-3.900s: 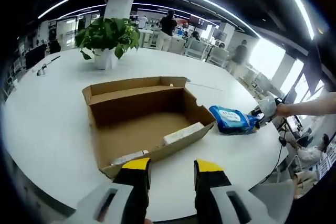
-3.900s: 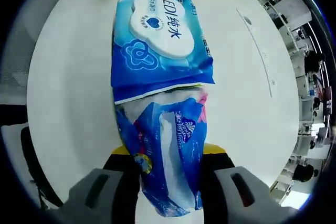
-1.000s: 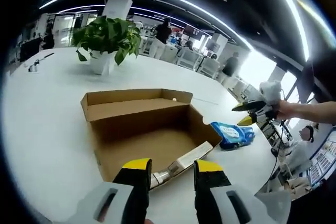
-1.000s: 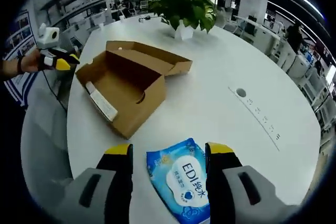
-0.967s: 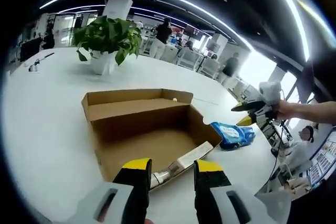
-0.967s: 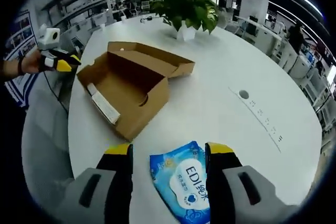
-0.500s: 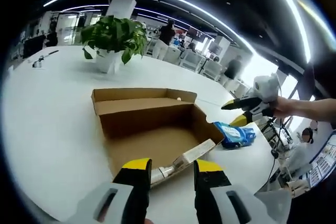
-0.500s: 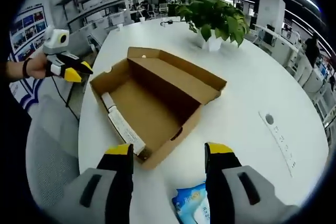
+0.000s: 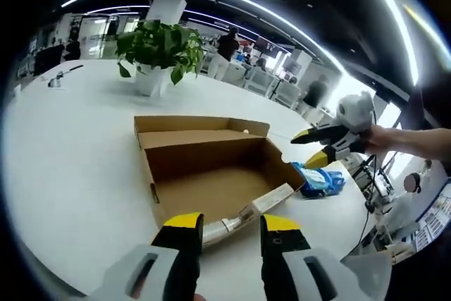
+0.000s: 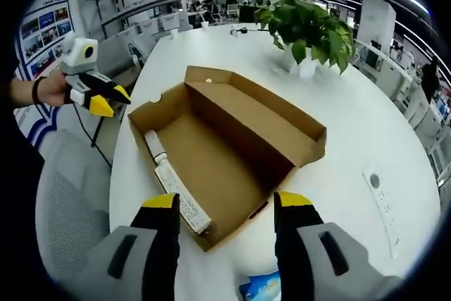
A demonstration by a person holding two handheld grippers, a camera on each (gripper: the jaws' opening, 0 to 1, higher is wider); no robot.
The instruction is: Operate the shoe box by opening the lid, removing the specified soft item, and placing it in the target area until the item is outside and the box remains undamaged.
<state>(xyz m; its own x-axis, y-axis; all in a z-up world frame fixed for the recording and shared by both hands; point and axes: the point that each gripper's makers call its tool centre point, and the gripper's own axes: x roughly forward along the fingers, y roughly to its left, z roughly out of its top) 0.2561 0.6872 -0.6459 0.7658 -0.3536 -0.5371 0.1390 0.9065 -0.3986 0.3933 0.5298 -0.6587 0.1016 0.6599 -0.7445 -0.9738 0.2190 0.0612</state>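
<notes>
Brown cardboard shoe box (image 9: 211, 167) sits open on the big white round tabletop (image 9: 63, 146), lid folded back flat behind it, and from what I can see there's no soft item left inside, just bare cardboard and a long white label strip (image 10: 176, 195) along one inner wall. The soft item itself, a blue wet wipes pack (image 9: 317, 180), is lying out on the tabletop just beside the box's short end in the left gripper view; in the right gripper view you only catch a blue corner of it (image 10: 261, 290) at the bottom, between the jaws and nearer the camera than the box.

Left claw (image 9: 229, 225) hangs in front of the box's near edge, jaws parted, nothing between them. It also pops up in the right gripper view (image 10: 106, 100), held in a person's hand (image 10: 49, 89) off the edge of the tabletop.

Right claw (image 10: 227, 206) hovers above the box, released as well, yellow tips apart with only the box visible in the gap. From the left gripper view you can see it (image 9: 313, 147) up in the air above the wipes, not touching them.

Potted green plant (image 9: 158, 51) stands on the far side of the tabletop, well apart from the box. Grey mesh chair (image 10: 63, 209) is tucked in beside the tabletop edge.
</notes>
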